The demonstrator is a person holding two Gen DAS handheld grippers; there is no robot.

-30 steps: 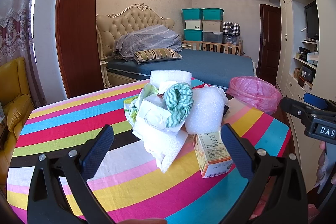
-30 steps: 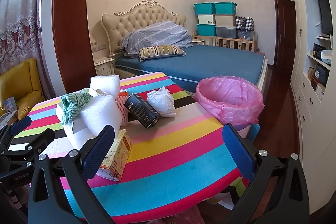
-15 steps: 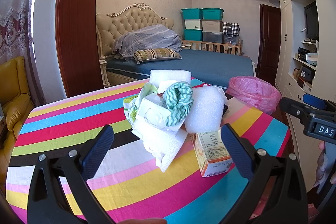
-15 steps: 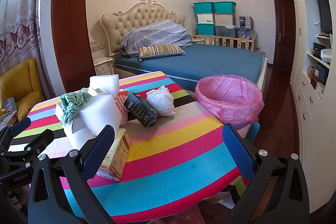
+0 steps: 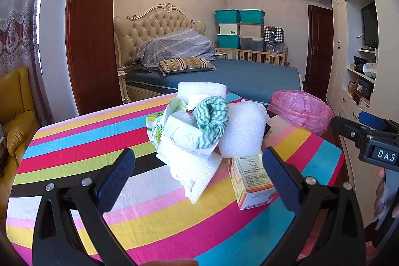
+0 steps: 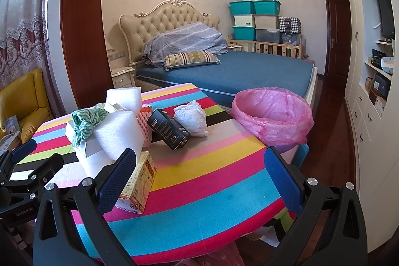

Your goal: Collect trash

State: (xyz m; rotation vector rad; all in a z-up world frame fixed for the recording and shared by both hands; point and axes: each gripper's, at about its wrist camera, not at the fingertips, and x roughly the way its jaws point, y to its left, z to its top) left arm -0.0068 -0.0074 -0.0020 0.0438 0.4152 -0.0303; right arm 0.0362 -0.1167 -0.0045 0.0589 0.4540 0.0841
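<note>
A pile of trash sits on the striped table [image 5: 74, 141]: white foam pieces [image 5: 243, 131], a green-and-white cloth [image 5: 212, 120], crumpled paper and a wrapper, with an orange carton [image 5: 251, 178] at its right. My left gripper [image 5: 198, 181] is open just in front of the pile, touching nothing. In the right wrist view the same pile [image 6: 112, 131], the carton [image 6: 139, 181], a black box [image 6: 169, 132] and a white plastic bag [image 6: 192, 119] lie on the table. My right gripper [image 6: 199, 181] is open and empty. A bin with a pink liner [image 6: 273, 116] stands at the table's far right.
The bin with the pink liner [image 5: 301, 111] stands past the table's right edge. A bed [image 6: 237, 71] lies behind the table, a yellow armchair [image 5: 15, 111] to the left, white cupboards [image 6: 369, 81] to the right. The other gripper [image 5: 369, 138] shows at the right edge.
Nothing on the table has shifted. The right wrist view has drifted very slightly; both grippers stay open in the same places.
</note>
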